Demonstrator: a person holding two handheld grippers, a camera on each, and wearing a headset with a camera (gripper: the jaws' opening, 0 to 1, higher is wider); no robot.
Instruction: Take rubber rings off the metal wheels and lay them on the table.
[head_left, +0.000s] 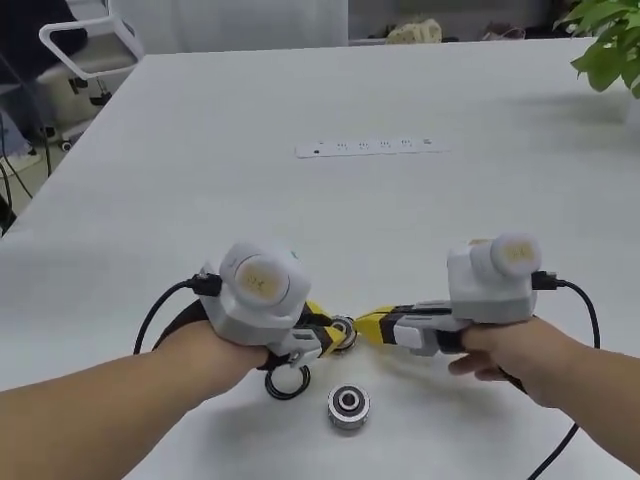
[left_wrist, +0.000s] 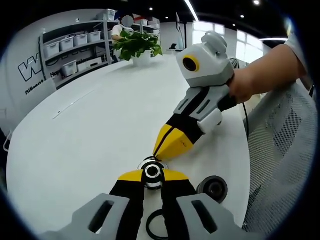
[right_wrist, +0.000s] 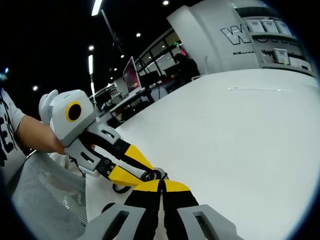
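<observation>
Ok so right in front of me the left gripper (left_wrist: 152, 176) is clamped shut on a small metal wheel (left_wrist: 152, 170), holding it just above the table (head_left: 300, 220). The right gripper (left_wrist: 161, 151) comes in nose to nose with it. Its jaws look pressed together with the tips touching the wheel's rim, but I honestly can't tell if they've got any rubber pinched or are just resting there. My guess is this wheel is still wearing its rubber, so the step is peeling it off. Imo the way to do it well is to keep the left squeeze firm on the metal sides, not on the rubber. Then get one right tip under the edge, nip a bit, and roll it off sideways rather than yanking straight out, or the wheel may pop loose. Just below the hands a loose ring (head_left: 287, 382) already lies flat on the table. Beside it is a second wheel (head_left: 348, 403), and I can't tell if that one is stripped. Both sit right under the work, so a dropped wheel could knock them, and the next ring wants a bare spot off to the side. Farther out there's a power strip (head_left: 365, 147) mid-table, well apart. At the far edges are a plant (head_left: 608, 50) and a chair (head_left: 85, 45), and neither gets in the way.
</observation>
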